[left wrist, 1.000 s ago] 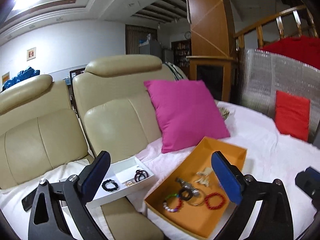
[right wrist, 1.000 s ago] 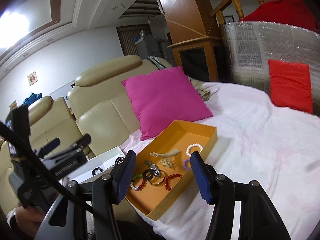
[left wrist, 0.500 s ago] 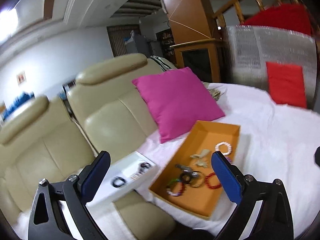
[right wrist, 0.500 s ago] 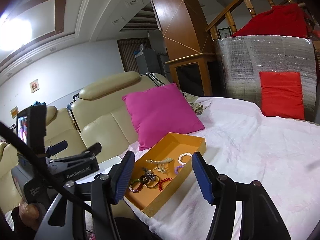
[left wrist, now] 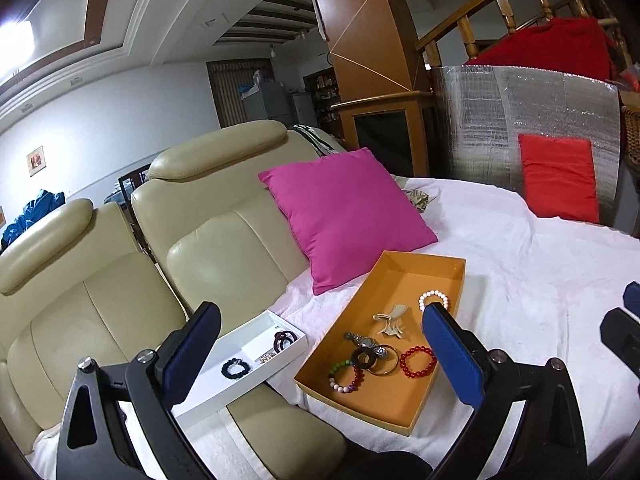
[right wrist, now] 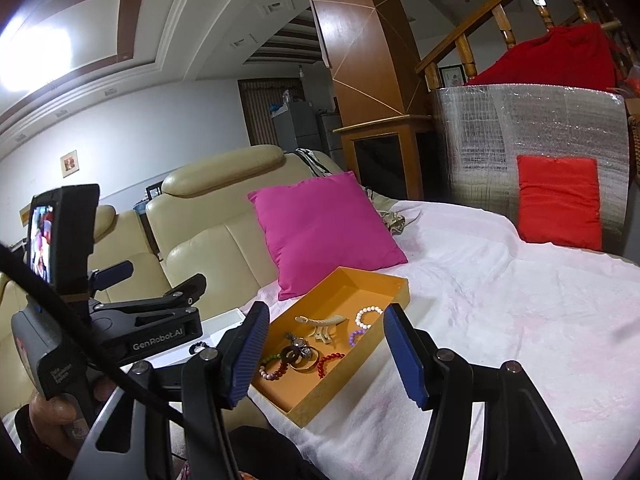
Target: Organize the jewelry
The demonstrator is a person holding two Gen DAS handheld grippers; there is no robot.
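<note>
An orange tray [left wrist: 400, 410] lies on the white-covered bed and holds several bracelets, a watch and a beige hair claw [left wrist: 390, 320]; it also shows in the right wrist view [right wrist: 308, 412]. A white divided box [left wrist: 208, 396] sits on the sofa armrest with a black bead bracelet [left wrist: 235, 369] and a dark ring-shaped piece [left wrist: 283, 338]. My left gripper [left wrist: 320, 356] is open and empty, held back from both containers. My right gripper [right wrist: 324, 354] is open and empty, short of the tray. The left gripper body [right wrist: 120, 332] hides most of the white box in the right wrist view.
A magenta cushion [left wrist: 344, 212] leans behind the tray. A red cushion [left wrist: 560, 178] rests against a silver foil panel at the right. Cream leather sofa seats [left wrist: 120, 280] stand to the left. White bedcover [left wrist: 540, 280] spreads right of the tray.
Both grippers have pulled back and risen a little, so the tray and white box sit lower and farther in view. Both stay open and empty.
</note>
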